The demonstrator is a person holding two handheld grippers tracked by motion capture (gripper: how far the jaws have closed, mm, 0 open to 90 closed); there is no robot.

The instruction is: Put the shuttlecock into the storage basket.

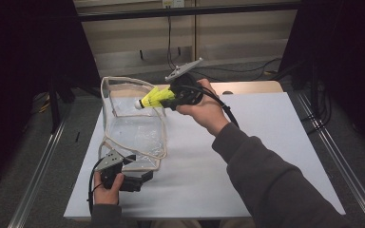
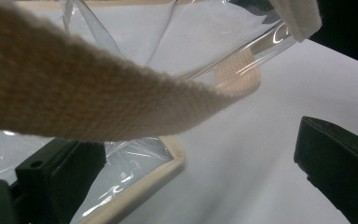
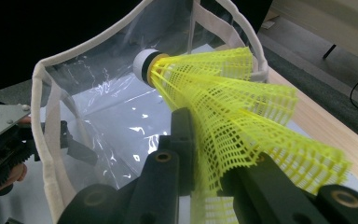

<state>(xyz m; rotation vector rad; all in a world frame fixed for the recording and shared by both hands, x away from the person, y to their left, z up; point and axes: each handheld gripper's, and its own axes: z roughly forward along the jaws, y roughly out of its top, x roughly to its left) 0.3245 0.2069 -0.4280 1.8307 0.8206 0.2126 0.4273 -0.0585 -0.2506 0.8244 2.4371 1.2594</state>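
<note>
A clear plastic bag (image 1: 133, 128) with beige trim stands open on the white board (image 1: 266, 142). My right gripper (image 1: 168, 98) is shut on the skirt of a yellow mesh shuttlecock (image 1: 154, 98). It holds the shuttlecock in the air at the bag's far right rim, white cork tip pointing over the opening. In the right gripper view the shuttlecock (image 3: 223, 98) fans out between the jaws (image 3: 205, 149), with the bag (image 3: 98, 93) just beyond. My left gripper (image 1: 140, 169) sits open at the bag's near bottom edge. Its view has the bag's trimmed corner (image 2: 168, 163) by one jaw, and a beige strap (image 2: 74, 93) crosses close to the camera.
The board lies on a wooden table (image 1: 247, 88) whose far edge shows behind it. Metal rails (image 1: 38, 166) run along both sides on the floor, and cables (image 1: 247, 71) lie beyond the table. Dark curtains hang at left and right.
</note>
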